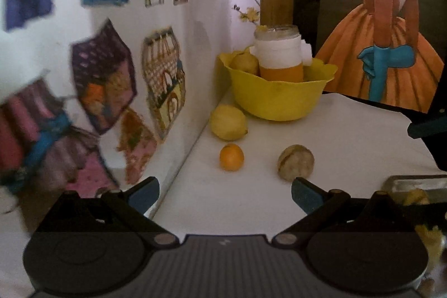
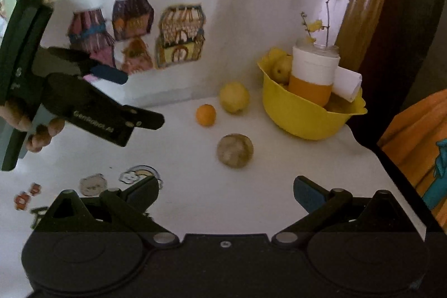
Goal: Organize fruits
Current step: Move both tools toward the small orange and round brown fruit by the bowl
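Observation:
A yellow bowl (image 1: 279,99) (image 2: 307,116) stands at the back of the white table and holds a jar (image 1: 280,57) (image 2: 314,74) and some yellow fruit (image 1: 245,63) (image 2: 282,66). In front of it lie a lemon (image 1: 228,122) (image 2: 234,97), a small orange (image 1: 231,157) (image 2: 206,115) and a brownish round fruit (image 1: 296,162) (image 2: 235,150). My left gripper (image 1: 225,194) is open and empty, just short of the orange and the brown fruit. My right gripper (image 2: 226,193) is open and empty, close before the brown fruit.
A wall with coloured house drawings (image 1: 111,74) (image 2: 167,32) borders the table on the left. A painting of an orange dress (image 1: 391,46) leans at the back right. The left gripper body (image 2: 83,108) shows at the left of the right wrist view. Stickers (image 2: 111,183) lie on the table.

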{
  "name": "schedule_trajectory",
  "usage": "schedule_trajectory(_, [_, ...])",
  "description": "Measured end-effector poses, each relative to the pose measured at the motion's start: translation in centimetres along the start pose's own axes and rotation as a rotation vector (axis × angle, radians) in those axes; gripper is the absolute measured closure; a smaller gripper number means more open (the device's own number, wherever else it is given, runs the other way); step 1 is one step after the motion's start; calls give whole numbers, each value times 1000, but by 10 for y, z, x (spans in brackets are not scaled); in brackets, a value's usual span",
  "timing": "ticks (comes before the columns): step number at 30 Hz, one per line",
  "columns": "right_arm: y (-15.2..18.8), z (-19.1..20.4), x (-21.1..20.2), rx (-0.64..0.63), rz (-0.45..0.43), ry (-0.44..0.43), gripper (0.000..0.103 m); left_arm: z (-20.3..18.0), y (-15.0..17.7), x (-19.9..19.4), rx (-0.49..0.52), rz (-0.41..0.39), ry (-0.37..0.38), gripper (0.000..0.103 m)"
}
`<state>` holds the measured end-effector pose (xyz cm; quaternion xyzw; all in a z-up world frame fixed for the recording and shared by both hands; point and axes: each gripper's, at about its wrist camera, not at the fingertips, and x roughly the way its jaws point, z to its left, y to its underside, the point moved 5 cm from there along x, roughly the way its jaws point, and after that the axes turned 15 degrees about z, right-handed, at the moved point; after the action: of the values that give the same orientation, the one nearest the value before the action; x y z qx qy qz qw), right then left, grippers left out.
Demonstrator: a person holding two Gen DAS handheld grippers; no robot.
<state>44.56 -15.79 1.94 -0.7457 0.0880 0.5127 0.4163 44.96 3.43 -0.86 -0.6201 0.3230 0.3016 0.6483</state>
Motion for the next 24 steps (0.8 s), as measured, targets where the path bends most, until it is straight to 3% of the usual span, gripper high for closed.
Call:
schedule_trajectory(7, [-8,-3,33,-29,32,-1,1,-1,-8,39,-36,5,66,0])
schedule_trajectory(19, [-21,-5,77,-57,90,-9,5,-1,-17,72,-36,6,35,1])
schedule_trajectory(24, [-26,-9,93,-53,117,-7,12,-2,-22,84,-74,5,15,9])
